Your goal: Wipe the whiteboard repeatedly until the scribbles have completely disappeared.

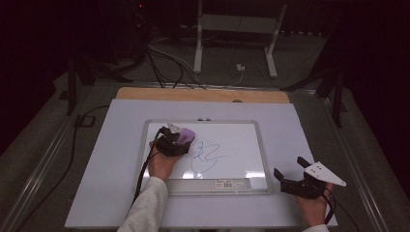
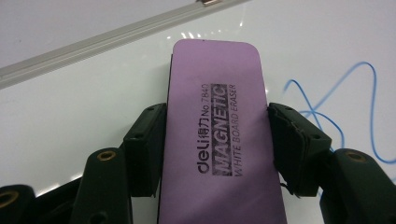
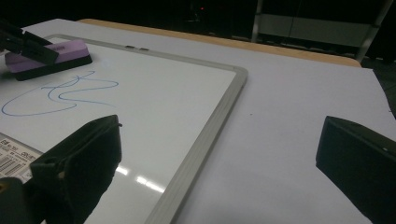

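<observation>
Your left tongs [image 2: 215, 140] pinch the purple eraser [image 2: 217, 135] on the whiteboard [image 1: 241, 140]; right tongs [image 1: 290, 176] stand spread. Next, slide it over the blue scribble [image 1: 208, 155].

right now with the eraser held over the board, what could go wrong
1. The left tool pinches the eraser only by its long sides; pressing hard in a wipe might twist it or let it slip.
2. The board lies loose on the table and the right tool rests open off its edge, so a wipe may drag the board.
3. The scribble sits beside the eraser; a short stroke could leave part behind.
</observation>
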